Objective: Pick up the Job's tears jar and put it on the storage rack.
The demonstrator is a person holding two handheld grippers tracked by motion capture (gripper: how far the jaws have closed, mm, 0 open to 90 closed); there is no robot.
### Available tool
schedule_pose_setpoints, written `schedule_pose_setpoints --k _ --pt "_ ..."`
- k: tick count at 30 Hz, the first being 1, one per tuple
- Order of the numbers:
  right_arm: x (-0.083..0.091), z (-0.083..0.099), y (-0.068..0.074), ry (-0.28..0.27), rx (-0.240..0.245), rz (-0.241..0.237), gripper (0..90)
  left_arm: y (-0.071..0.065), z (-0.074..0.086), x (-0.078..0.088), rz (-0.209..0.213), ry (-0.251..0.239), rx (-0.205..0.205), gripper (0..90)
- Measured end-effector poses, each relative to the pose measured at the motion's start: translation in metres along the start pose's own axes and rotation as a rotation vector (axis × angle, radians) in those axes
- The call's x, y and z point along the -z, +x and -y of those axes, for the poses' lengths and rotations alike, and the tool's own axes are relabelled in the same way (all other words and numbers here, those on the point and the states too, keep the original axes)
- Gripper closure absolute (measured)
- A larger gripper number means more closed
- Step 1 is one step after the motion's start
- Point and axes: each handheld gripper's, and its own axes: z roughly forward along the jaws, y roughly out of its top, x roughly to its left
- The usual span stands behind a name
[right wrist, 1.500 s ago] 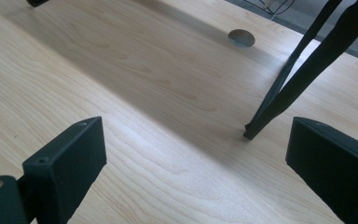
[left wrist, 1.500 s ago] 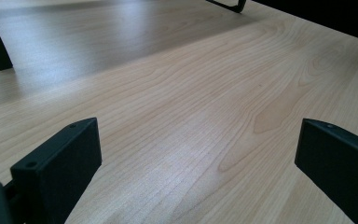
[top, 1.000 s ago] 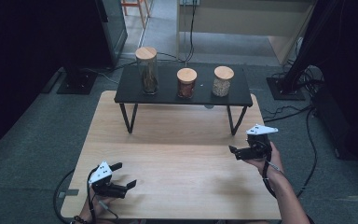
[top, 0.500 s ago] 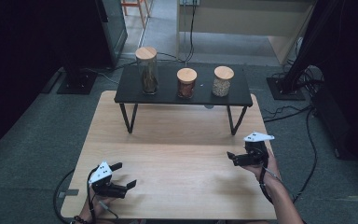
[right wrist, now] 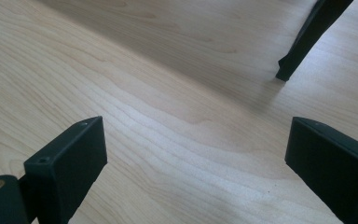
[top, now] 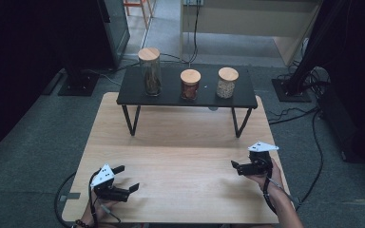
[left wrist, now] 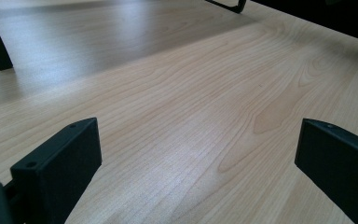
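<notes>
High view: left gripper [top: 126,178] low over wooden table [top: 185,142] near front-left corner, jaws spread, empty. Right gripper [top: 235,166] near right edge, jaws apart, empty. Three lidded jars on black shelf [top: 171,99] at far end, well apart from both.
Left gripper view: jaws wide, bare wood between.
Right gripper view: jaws wide, bare wood between; shelf leg [right wrist: 307,37] ahead.

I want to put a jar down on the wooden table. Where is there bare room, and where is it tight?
Bare wood spans the table between the left gripper and right gripper, up to the black shelf's legs. The shelf is crowded: tall jar, middle jar, right jar.
</notes>
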Motion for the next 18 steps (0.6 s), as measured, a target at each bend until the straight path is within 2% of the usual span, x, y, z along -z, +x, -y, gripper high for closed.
schedule_pose_setpoints --k 18 --pt "-0.002 0.021 0.003 -0.007 -0.021 0.006 5.1 0.0 -0.001 0.0 -0.001 0.004 -0.003 0.5"
